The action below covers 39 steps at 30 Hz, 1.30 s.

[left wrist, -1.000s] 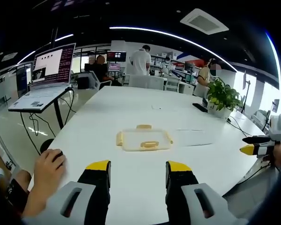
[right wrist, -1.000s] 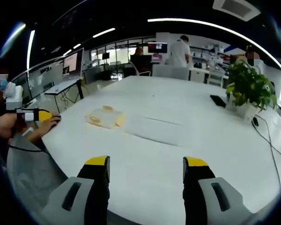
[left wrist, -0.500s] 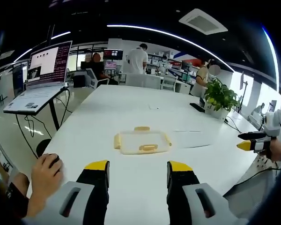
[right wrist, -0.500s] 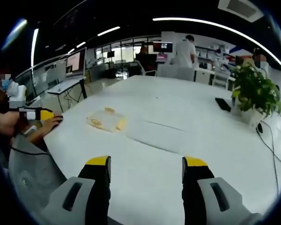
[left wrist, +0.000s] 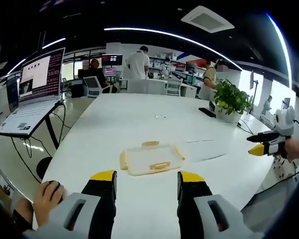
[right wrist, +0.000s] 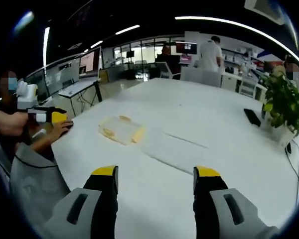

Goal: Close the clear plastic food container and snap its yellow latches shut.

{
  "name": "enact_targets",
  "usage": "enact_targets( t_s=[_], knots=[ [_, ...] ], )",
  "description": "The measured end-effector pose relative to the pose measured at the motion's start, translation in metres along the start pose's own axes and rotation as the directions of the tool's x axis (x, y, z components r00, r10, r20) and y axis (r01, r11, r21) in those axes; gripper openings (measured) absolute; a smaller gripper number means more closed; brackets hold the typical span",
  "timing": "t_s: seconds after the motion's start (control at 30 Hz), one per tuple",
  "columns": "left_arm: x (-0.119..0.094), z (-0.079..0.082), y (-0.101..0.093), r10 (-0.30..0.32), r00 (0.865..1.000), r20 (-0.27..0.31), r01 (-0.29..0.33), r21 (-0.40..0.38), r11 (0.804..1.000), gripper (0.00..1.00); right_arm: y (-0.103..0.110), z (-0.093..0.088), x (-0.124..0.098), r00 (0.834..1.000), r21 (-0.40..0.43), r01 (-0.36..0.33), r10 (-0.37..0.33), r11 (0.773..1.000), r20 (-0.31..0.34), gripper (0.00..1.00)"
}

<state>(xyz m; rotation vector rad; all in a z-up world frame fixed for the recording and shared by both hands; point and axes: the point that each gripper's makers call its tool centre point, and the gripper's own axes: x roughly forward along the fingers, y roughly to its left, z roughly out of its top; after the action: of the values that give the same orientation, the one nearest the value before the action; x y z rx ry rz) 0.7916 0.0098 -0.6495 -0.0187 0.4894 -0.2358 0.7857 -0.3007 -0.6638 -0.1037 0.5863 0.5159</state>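
Clear plastic food container [left wrist: 152, 158] with yellow latches [left wrist: 160, 166] lies untouched on the white table [left wrist: 139, 119], apparently lidded, beyond the open, empty left gripper [left wrist: 145, 181] and right gripper [right wrist: 156, 178], whose approach comes next

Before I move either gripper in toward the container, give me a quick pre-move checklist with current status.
1. Left gripper open, nothing held: ok.
2. Right gripper open, nothing held: ok.
3. Container ahead of the left gripper on the white table, with bare table in between: ok.
4. Lid seated on the container: cannot tell.
5. Yellow latches snapped shut: cannot tell; they look splayed outward.
6. Person's hand rests at the table edge, apart from the container: ok.
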Motion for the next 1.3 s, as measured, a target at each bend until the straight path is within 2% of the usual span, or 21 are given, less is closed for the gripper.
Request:
enact_targets(
  t_s=[0.5,0.7,1.03,1.3],
  knots=[
    [0.031,0.002,0.004,-0.053,0.998,-0.045,0.054,0.027,0.998,0.42,0.009,0.016,0.035,0.995,-0.039,-0.095,0.094,0.995,-0.024,0.57],
    [0.041,0.000,0.004,-0.078,0.994,-0.078,0.084,0.068,0.994,0.43,0.014,0.027,0.051,0.990,-0.066,-0.137,0.134,0.988,-0.034,0.56],
    [0.059,0.003,0.010,-0.102,0.990,-0.101,0.109,0.069,0.992,0.43,0.020,0.042,0.077,0.982,-0.083,-0.186,0.182,0.979,-0.050,0.56],
    [0.070,0.002,0.010,-0.128,0.983,-0.133,0.140,0.087,0.986,0.44,0.029,0.057,0.096,0.965,-0.122,-0.257,0.248,0.959,-0.081,0.55]
  ],
)
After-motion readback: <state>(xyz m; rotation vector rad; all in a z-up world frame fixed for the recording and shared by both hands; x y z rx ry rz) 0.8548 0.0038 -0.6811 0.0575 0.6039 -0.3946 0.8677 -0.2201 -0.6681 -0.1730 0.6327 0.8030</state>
